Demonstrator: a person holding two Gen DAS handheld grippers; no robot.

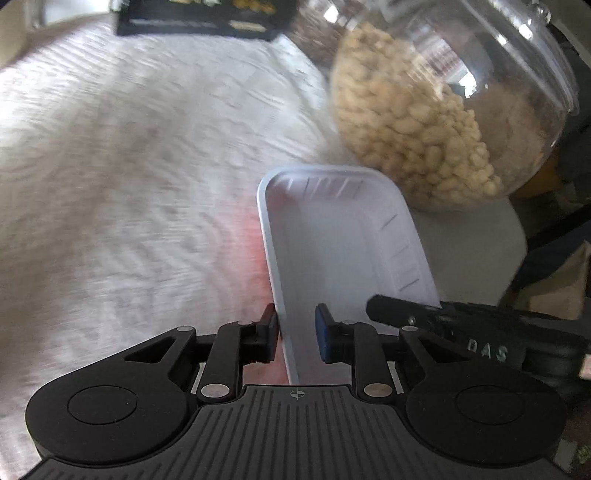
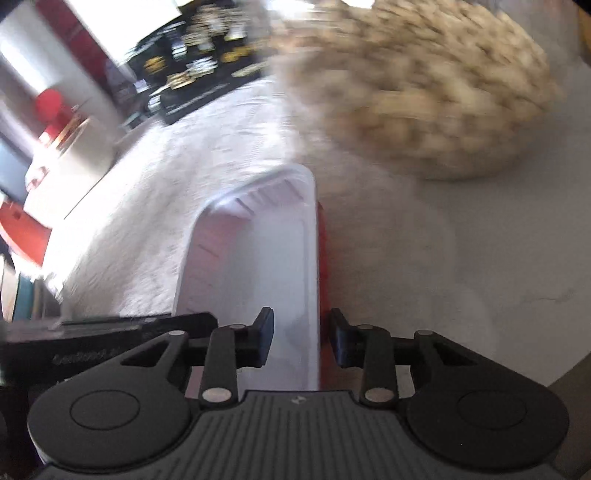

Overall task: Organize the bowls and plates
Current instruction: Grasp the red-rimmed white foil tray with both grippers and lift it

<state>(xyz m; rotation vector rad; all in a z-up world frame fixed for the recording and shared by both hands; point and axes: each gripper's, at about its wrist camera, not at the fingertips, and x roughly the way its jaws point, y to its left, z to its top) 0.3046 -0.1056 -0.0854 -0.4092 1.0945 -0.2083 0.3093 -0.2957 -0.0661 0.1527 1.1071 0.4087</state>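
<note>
- Where the left gripper [image 1: 295,328] points steeply down in its own view, its two pads straddle the left long wall of a white tray [image 1: 332,251]. The outer pad sits against the wall's red outside and the blue-faced inner pad stands inside the tray. Whether the pair actually pinches the wall cannot be told.
- In the right wrist view, the right gripper [image 2: 301,332] straddles the opposite long wall. One pad is inside the tray and one is against the red outer face, with the jaws clamped on that wall.
- Each gripper's black body shows at the edge of the other's view, on the far side of the tray's near end.
- The tray, shallow and rectangular with ribbed inner walls, runs away from both cameras. It lies over the line where a white textured tablecloth [image 1: 129,166] meets a smooth grey surface [image 2: 480,258].
- Just beyond the tray's far end stands a rounded clear jar [image 1: 424,125] filled with pale nuts, resting on the grey surface.
- Behind it, a second jar [image 1: 317,33] with darker contents is partly visible.
- At the tablecloth's far edge sits a black box [image 1: 199,22] holding yellowish items, too blurred to identify.
</note>
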